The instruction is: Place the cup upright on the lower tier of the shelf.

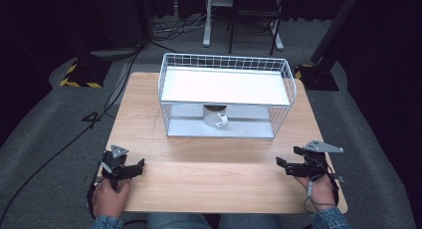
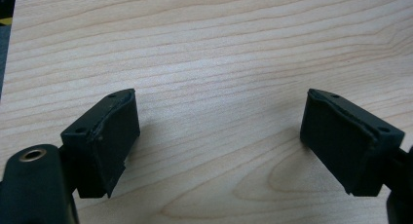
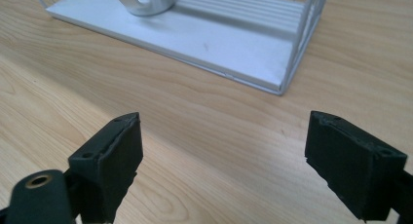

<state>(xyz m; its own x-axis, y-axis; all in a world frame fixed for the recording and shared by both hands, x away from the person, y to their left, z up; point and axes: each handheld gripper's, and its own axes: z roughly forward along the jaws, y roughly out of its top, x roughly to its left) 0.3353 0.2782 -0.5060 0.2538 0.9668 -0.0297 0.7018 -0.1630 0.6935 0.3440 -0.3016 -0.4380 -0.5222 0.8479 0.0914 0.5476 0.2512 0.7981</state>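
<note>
On the wooden table (image 1: 209,164), toward its far side: white wire shelf rack (image 1: 226,87), with white mug (image 1: 217,117) on the lower tier under the upper shelf, handle facing the near edge. At near left corner: left gripper (image 1: 141,164), held in a hand (image 1: 110,198), jaws spread wide over bare wood. At near right: right gripper (image 1: 279,162), jaws likewise wide apart, gripping nothing, pointed toward the rack's lower tray (image 3: 204,44).

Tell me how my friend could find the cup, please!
Look for the white wire rack at the far middle of the wooden table. On its lower shelf, under the white top shelf, stands a white mug, handle toward the person. Nothing else sits in the rack.
</note>
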